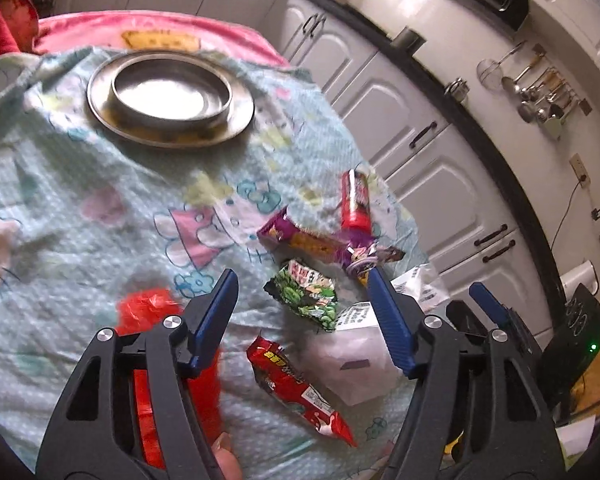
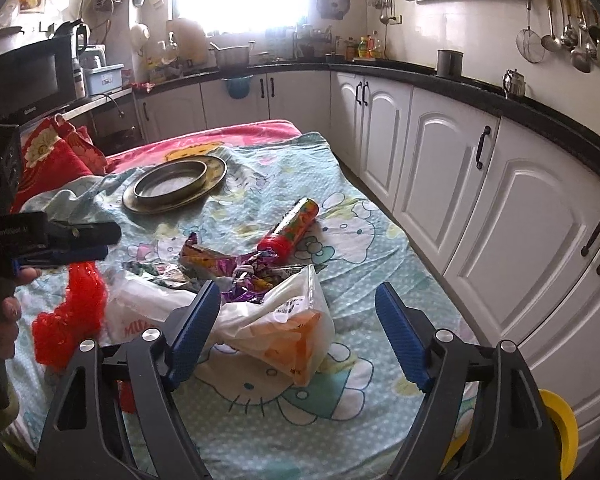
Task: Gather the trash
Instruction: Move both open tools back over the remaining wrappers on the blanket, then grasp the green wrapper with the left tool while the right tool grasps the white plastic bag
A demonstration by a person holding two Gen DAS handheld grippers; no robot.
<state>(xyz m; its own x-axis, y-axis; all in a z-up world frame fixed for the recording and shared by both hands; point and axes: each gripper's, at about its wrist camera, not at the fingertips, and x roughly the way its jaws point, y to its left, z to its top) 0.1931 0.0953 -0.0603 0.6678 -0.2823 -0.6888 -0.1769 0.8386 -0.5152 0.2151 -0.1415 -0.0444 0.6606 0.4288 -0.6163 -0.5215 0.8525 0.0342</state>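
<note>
Wrappers (image 1: 300, 392) lie scattered on the bed (image 2: 360, 400) just ahead of the left gripper (image 1: 302, 308), both grippers' fingers wide and empty.

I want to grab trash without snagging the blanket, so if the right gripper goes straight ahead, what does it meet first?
Most likely the crumpled white plastic bag with orange printing, lying between the open jaws of the right gripper. Depth is uncertain; the purple wrapper lies just beyond.

The right gripper (image 2: 298, 304) hangs with its jaws wide apart over a white plastic bag (image 2: 288, 316) on the patterned bedsheet (image 2: 340, 420). Beyond the bag lie crumpled wrappers (image 2: 220, 264) and a red tube (image 2: 290, 226). Left of the bag, the left gripper (image 2: 80, 250) sits above a red bag (image 2: 70, 316).
</note>
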